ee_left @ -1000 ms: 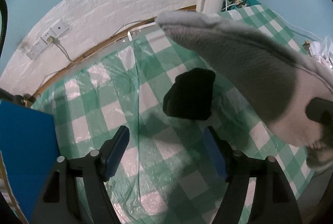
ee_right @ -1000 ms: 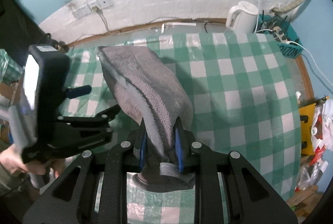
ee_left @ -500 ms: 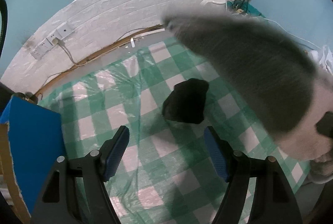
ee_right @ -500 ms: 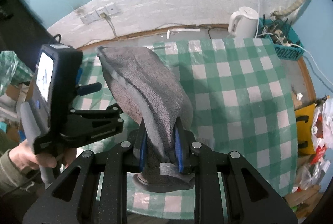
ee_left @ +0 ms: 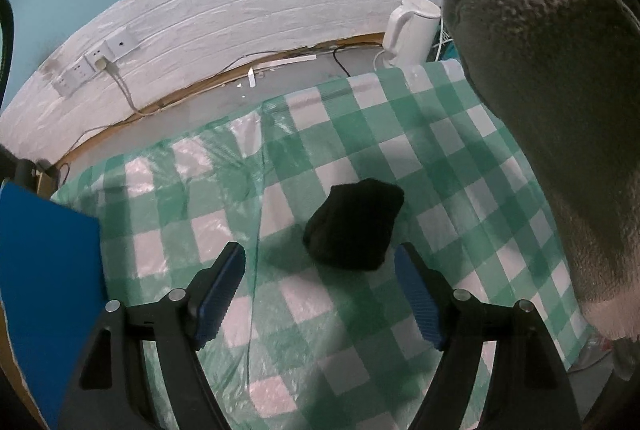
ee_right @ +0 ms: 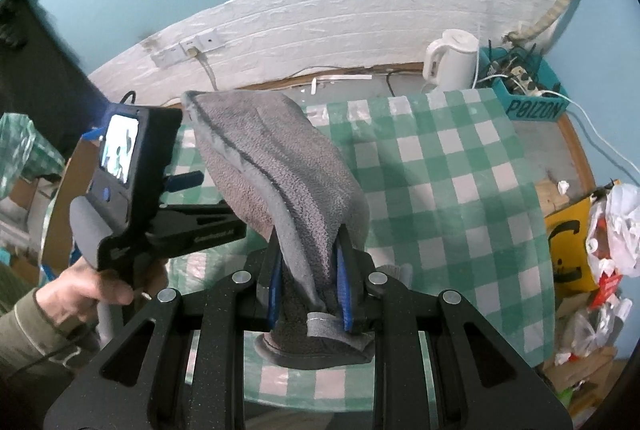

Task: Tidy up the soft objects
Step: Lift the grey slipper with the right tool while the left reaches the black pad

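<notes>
Tongs on the left point(ee_left: 319, 288) sat wide apart in our left wrist view, nothing between the blue pads point(ee_left: 221, 286). A black soft lump point(ee_left: 354, 226) lay on the green-checked tablecloth point(ee_left: 440, 158) just ahead of the tips, closer to the right pad, not touching either. The grey sock point(ee_left: 560, 102) hung in the air at the right edge. A white kettle point(ee_left: 412, 26) stood at the wall behind the cloth.

In our right wrist view, the right tongs point(ee_right: 308, 294) were clamped onto the grey sock point(ee_right: 280, 166) near its cuff, foot end pointing up and away. The left tongs' body point(ee_right: 136, 186) was held in a hand point(ee_right: 100, 282) at left, above the table.
</notes>
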{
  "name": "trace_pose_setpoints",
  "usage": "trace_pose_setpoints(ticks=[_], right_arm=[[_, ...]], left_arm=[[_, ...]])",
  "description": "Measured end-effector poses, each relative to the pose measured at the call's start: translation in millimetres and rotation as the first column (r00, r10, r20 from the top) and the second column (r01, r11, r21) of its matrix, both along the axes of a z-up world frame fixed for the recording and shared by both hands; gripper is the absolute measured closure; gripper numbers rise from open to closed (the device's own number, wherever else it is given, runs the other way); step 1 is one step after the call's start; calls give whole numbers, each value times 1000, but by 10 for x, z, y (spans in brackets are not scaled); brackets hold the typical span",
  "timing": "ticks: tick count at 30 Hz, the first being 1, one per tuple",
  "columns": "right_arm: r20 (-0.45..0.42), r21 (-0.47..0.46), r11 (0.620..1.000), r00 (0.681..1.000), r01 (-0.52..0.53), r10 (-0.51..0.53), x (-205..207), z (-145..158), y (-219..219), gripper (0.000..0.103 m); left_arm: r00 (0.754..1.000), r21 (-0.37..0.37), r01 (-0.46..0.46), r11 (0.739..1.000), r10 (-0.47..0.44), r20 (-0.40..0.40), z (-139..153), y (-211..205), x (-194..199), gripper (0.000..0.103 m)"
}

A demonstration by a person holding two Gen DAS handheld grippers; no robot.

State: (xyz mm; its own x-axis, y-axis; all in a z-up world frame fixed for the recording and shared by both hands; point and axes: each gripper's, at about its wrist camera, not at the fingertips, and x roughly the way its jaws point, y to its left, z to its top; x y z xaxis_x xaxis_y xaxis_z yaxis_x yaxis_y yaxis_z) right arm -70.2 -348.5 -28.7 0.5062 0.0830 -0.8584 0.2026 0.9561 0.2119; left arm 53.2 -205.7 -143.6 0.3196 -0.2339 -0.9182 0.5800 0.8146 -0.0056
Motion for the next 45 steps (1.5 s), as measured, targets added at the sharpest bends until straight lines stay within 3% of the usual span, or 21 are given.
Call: trace_pose_setpoints(ticks=[13,26,29,31,33,45], right_arm=[[-84,-42,993,990,110,-113,269,-432,-340,82],[-122,-52,989,982,139,-144,520,-646,-383,83],[-124,-51,989,982,139,-144,530,-650,-379,82],[-128,-48,989,981,140,-145,528,-662,-374,82],[-130,-45,989,981,140,-145,533,-672,-374,82],[-103,-41,992,987,119,-123,542,-573,-305,82]], left_arm=[[998,62,62,996,-63,3,-244,-386,132,24],[999,80,41,996,-38,-36,-451,-430,222,24],[998,67,37,997,-34,-52,-491,-421,245,38],[998,51,39,998,-36,-58,-499,-416,239,56],[998,45,53,998,-51,-46,-477,-420,214,62],[998,71,55,996,-54,-13,-320,-309,10,68]])
